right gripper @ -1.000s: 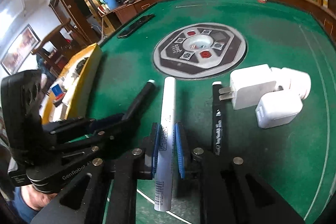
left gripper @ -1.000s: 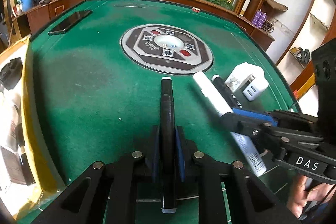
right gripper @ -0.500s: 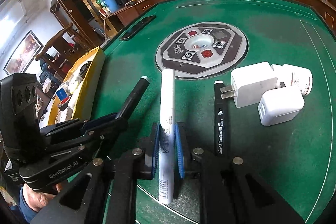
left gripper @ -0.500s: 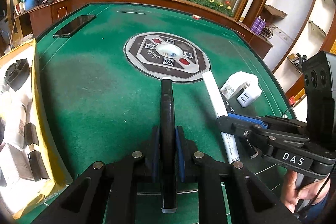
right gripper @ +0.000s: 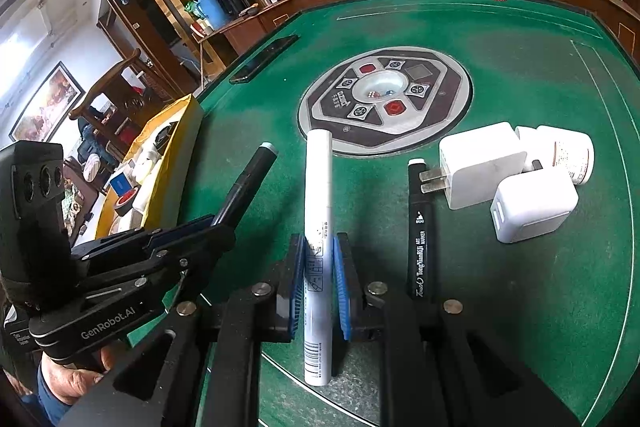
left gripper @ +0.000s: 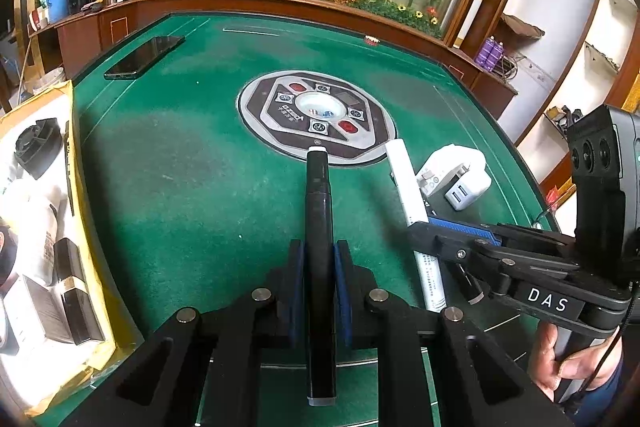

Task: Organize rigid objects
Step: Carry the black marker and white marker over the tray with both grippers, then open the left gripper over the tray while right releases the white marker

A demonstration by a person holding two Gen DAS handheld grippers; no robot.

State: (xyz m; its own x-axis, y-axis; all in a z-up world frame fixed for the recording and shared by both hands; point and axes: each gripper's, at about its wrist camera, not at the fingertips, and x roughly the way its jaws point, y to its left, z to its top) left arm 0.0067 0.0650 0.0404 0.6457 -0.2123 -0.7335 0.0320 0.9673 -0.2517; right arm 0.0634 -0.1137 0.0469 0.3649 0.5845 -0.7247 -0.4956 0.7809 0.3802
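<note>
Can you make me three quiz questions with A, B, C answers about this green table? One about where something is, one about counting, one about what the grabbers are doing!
1. Where is the phone?
A. By the table's far left edge
B. On the round middle panel
C. Inside the yellow box

2. How many white chargers are on the table?
A. One
B. Two
C. Four

3. What is the right tool doing?
A. Hanging open and empty
B. Squeezing a white pen
C. Squeezing a charger

Answers:
1. A, the phone lies flat at the felt's far left edge.
2. B, two white chargers sit together, the second nearer the camera.
3. B, its blue pads clamp the white pen.
</note>
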